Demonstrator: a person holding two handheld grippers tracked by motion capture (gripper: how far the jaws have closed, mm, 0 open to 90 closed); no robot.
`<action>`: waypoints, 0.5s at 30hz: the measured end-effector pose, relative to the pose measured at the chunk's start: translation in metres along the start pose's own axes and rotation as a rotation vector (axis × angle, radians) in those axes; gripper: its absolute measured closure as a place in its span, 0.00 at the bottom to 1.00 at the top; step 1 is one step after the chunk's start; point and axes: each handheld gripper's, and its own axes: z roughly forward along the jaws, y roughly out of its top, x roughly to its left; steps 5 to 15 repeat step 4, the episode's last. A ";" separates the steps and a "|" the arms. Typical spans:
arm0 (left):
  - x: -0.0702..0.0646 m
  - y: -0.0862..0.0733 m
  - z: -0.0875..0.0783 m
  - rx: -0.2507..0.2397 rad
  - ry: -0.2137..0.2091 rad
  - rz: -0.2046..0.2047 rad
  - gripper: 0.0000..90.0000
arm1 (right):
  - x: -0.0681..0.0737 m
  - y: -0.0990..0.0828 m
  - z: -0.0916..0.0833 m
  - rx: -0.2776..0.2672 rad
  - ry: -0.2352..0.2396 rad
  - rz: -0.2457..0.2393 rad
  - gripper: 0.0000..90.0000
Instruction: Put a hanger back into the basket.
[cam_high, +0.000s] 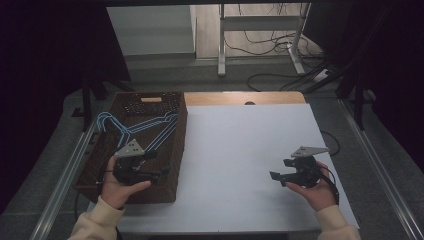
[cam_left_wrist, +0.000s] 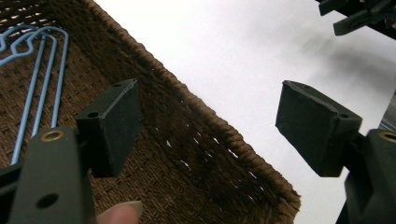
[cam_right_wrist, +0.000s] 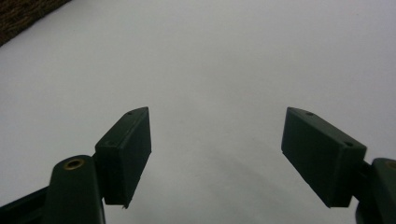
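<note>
A brown woven basket (cam_high: 181, 130) stands on the left part of the white table (cam_high: 240, 150). Several light blue wire hangers (cam_high: 135, 127) lie in it, their hooks toward the far left. My left gripper (cam_high: 161, 173) hovers over the basket's near right corner, open, nothing between its jaws. From the left gripper view (cam_left_wrist: 208, 126) the basket's rim (cam_left_wrist: 205, 116) runs diagonally under the jaws, with the hangers (cam_left_wrist: 44, 79) at the left. My right gripper (cam_high: 275, 176) hangs over the bare table at the right, pointing left, open and empty (cam_right_wrist: 217, 149).
A wooden strip (cam_high: 240, 98) edges the table's far side. Beyond it stand a white desk frame (cam_high: 222, 45) and floor cables (cam_high: 270, 45). Metal rails (cam_high: 65, 175) run along both sides. The right gripper's jaws (cam_left_wrist: 359, 16) show at the top right of the left gripper view.
</note>
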 end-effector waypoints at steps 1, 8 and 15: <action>0.000 0.000 0.000 -0.003 0.003 -0.003 0.25 | 0.000 0.000 0.000 -0.002 -0.001 0.000 0.25; 0.000 0.000 0.000 -0.001 0.001 -0.001 0.25 | 0.000 0.000 -0.001 -0.018 0.006 -0.002 0.23; 0.000 0.000 0.000 -0.001 0.001 -0.001 0.25 | 0.000 0.000 -0.001 -0.018 0.006 -0.002 0.23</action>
